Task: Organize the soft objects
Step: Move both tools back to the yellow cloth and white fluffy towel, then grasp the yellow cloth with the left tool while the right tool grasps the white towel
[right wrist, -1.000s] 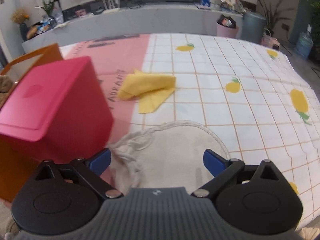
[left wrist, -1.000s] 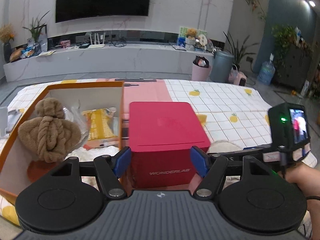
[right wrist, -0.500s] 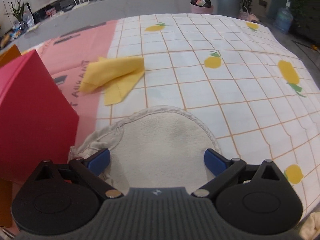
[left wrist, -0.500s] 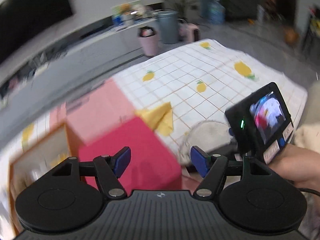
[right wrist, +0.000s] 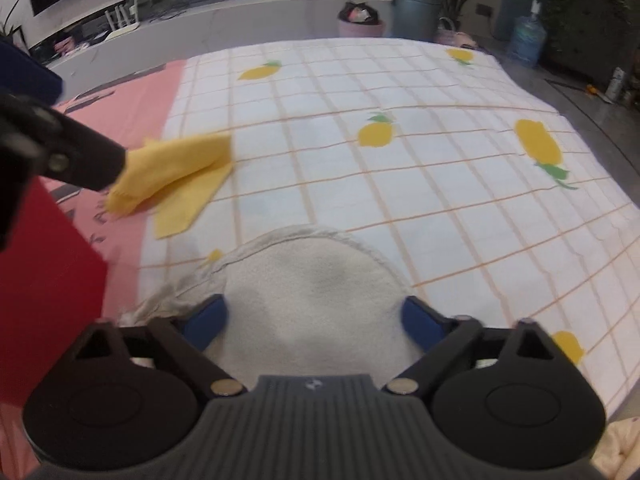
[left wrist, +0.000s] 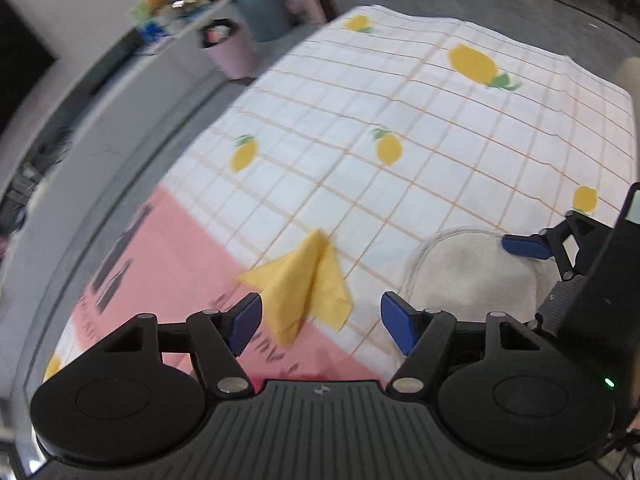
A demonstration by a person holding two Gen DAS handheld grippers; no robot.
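Yellow cloth (left wrist: 310,284), one; cream towel (right wrist: 316,300), one; red box (right wrist: 44,280), one.

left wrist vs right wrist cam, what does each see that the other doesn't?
Left wrist only: the left gripper, open, aimed at the yellow cloth.
Right wrist only: the red box and a water jug on the floor.
Both: yellow cloth, round beige cloth between the right gripper's closing jaws, and the lemon-print tablecloth.
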